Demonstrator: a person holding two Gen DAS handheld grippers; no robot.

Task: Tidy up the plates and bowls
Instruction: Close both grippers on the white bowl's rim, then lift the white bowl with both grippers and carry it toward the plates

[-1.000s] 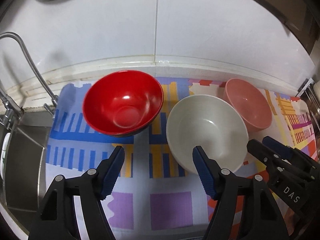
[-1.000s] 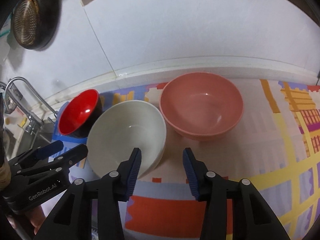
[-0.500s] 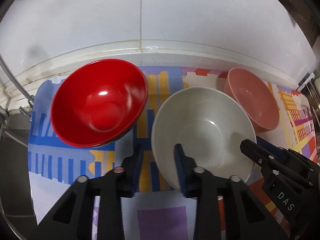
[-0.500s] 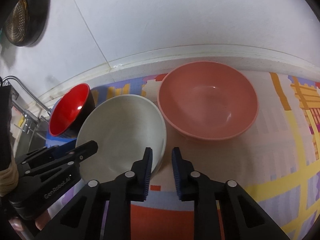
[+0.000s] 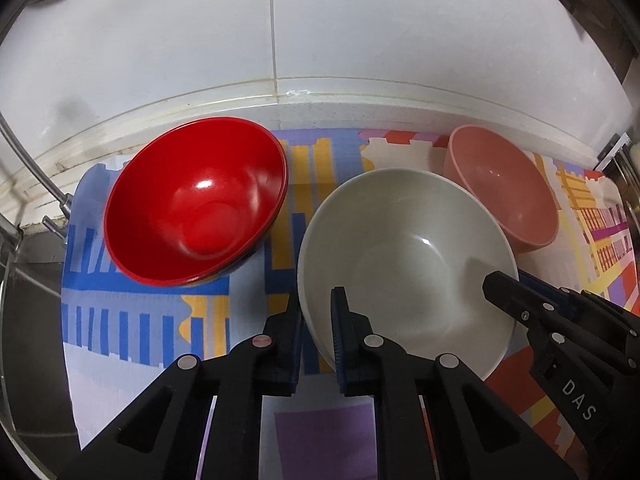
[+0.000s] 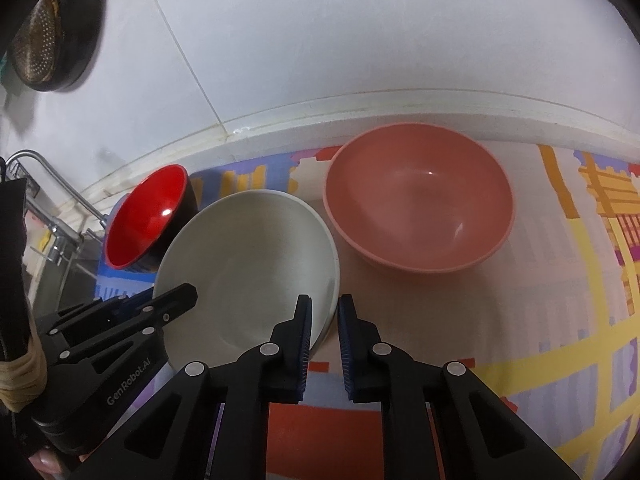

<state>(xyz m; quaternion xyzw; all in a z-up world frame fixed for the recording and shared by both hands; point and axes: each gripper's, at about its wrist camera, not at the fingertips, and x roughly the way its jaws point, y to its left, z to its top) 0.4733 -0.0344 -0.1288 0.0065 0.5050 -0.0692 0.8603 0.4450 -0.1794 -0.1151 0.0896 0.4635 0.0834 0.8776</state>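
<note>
Red bowl [image 5: 196, 208], white bowl [image 5: 404, 256], pink bowl [image 5: 504, 188], upright, side by side

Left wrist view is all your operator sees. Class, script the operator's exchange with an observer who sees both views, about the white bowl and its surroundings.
Operator: How do the right tongs sit on the white bowl?
Observer: They straddle its rim, one finger inside the bowl and one outside. I cannot tell if they pinch it.
Operator: Is there anything on the wall that I miss?
Observer: A round perforated strainer hangs on the wall, up and left of the red bowl.
</note>
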